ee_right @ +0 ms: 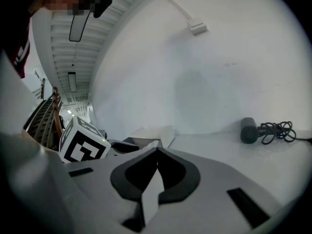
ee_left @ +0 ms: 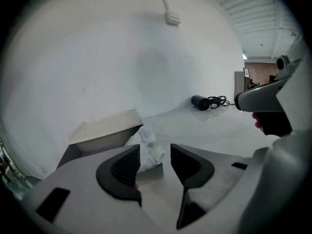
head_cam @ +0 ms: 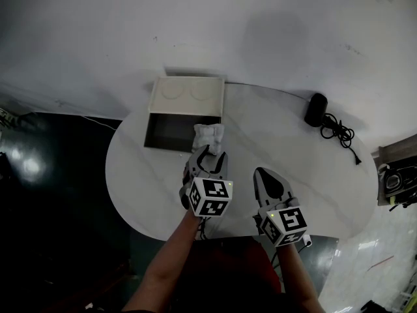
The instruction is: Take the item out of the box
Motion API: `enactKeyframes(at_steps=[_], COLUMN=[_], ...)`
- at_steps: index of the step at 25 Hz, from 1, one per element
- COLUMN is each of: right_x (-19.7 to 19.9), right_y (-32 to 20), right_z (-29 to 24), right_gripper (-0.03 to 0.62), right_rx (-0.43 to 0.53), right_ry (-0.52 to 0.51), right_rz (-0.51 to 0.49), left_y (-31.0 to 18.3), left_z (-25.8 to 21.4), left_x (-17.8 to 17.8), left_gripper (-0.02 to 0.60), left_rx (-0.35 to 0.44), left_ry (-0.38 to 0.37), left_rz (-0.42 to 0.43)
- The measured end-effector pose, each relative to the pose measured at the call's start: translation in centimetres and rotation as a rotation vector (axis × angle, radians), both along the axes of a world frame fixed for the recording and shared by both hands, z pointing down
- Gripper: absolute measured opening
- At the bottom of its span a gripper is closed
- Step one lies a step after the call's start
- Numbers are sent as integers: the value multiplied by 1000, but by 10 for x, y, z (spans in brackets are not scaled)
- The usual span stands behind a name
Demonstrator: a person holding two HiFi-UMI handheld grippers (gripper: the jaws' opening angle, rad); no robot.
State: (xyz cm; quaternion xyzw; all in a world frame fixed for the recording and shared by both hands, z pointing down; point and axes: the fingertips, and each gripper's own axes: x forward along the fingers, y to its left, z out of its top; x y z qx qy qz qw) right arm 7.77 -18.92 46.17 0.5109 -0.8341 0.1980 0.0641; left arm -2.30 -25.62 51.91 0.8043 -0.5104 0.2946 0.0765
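Observation:
An open, shallow box (head_cam: 171, 130) with a dark inside sits on the round white table (head_cam: 313, 175), its pale lid (head_cam: 189, 95) folded back. A white crumpled item (head_cam: 209, 134) lies at the box's near right corner; I cannot tell whether it rests on the rim or on the table. My left gripper (head_cam: 212, 152) is just in front of it and open. In the left gripper view the item (ee_left: 149, 145) shows past the spread jaws of that gripper (ee_left: 155, 151), with neither pad on it. My right gripper (head_cam: 262, 171) hovers to the right, shut and empty (ee_right: 157, 152).
A black cylindrical device (head_cam: 316, 109) with a coiled cable (head_cam: 339, 134) lies at the table's far right. A white wall rises right behind the box. The table's curved near edge is under my arms, with dark floor (head_cam: 52, 194) to the left.

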Motion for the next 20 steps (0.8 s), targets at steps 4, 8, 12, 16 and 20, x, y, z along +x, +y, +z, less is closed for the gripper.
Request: enactKeyframes(at_steps=[4, 8, 12, 16, 20], right_x=[2, 4, 7, 12, 14], right_y=[-3, -8, -10, -12, -14], right_z=[4, 4, 4, 7, 6], right_gripper=[14, 14, 14, 14, 14], right_rx=[-11, -9, -14, -21, -21], right_ry=[4, -2, -12, -8, -11], right_rz=[-11, -15, -19, -16, -14], left_y=[-2, -3, -7, -9, -10], left_z=[3, 6, 12, 17, 17], left_x=[0, 1, 1, -1, -1], left_gripper=[193, 193, 193, 193, 178], left_rx=[6, 10, -6, -26, -28], left_ry=[-82, -153, -188, -182, -169], left_rz=[6, 14, 6, -16, -19])
